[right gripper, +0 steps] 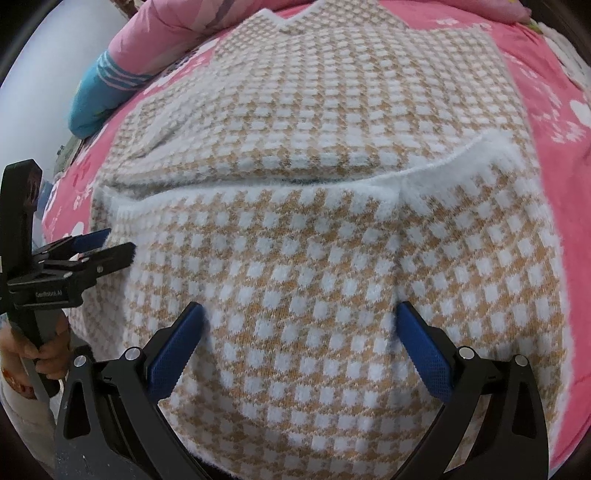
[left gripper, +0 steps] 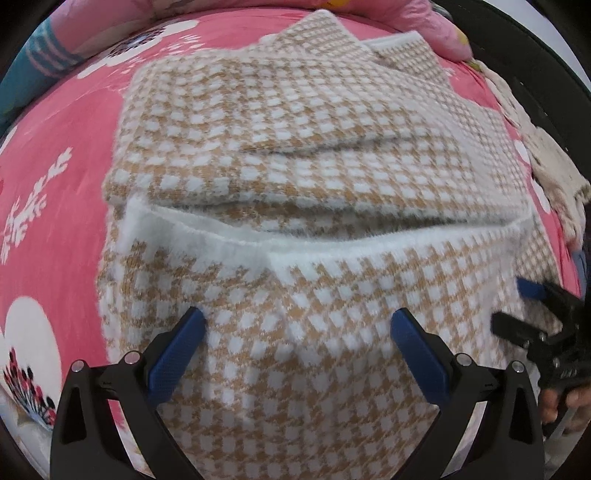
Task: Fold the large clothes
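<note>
A tan-and-white checked knit sweater (left gripper: 295, 147) lies on a pink bed, and the right wrist view shows the same sweater (right gripper: 314, 110). Its lower part is folded up over the body, so the fuzzy white hem band (left gripper: 351, 247) runs across the middle, as does the hem band (right gripper: 443, 173) in the right wrist view. My left gripper (left gripper: 299, 325) is open, both blue fingers pressed on the folded flap. My right gripper (right gripper: 301, 317) is open on the same flap. Each gripper shows in the other's view: the right gripper (left gripper: 524, 306) at the flap's right edge, the left gripper (right gripper: 103, 245) at its left edge.
The pink bedsheet (left gripper: 66, 147) has white flower prints. A pink quilt (right gripper: 166, 33) and a blue striped cloth (right gripper: 99, 88) lie at the far side. A cream knitted garment (left gripper: 546, 158) sits at the bed's right edge. A person's hand (right gripper: 44, 336) grips the left tool's handle.
</note>
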The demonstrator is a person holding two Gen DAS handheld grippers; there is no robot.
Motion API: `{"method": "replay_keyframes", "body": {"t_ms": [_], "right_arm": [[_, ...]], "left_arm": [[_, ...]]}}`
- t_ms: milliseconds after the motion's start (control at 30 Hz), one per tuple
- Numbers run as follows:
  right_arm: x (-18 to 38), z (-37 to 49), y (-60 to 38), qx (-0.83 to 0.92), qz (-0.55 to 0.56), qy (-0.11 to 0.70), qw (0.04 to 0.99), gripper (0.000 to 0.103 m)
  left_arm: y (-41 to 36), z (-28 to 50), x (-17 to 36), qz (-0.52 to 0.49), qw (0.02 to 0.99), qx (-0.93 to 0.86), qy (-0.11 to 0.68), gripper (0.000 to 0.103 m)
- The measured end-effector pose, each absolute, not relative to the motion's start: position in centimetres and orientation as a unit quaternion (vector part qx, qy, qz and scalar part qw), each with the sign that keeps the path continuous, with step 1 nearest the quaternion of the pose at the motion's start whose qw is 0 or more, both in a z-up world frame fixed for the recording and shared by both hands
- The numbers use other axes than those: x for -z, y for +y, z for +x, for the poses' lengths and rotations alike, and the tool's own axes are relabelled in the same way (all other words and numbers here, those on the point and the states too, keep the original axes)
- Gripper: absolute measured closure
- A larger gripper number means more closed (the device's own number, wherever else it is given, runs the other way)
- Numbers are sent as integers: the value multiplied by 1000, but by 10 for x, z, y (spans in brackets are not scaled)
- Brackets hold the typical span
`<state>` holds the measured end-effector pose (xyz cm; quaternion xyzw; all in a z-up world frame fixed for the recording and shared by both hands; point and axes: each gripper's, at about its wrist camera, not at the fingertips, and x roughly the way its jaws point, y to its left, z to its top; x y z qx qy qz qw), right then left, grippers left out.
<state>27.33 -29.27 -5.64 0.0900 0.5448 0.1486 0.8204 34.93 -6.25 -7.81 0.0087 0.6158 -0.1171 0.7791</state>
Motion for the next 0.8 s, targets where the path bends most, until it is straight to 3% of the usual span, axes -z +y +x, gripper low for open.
{"method": "replay_keyframes", "body": {"t_ms": [233,433,567,800], "right_arm": [[50,255,-289,-144,80,518,840,6],[32,236,-293,-156,56,511,843,8],[-13,221,-316,-185,70,459,866,8],[-92,293,-347,-202,95,337,915,8]], "left_arm": [[-56,343,75,13,784,149,602,4],[-54,313,56,53,830,150,535,4],[-48,302,15,47,866,165,469,4],[-38,399,-41,-24,899,176,401,4]]}}
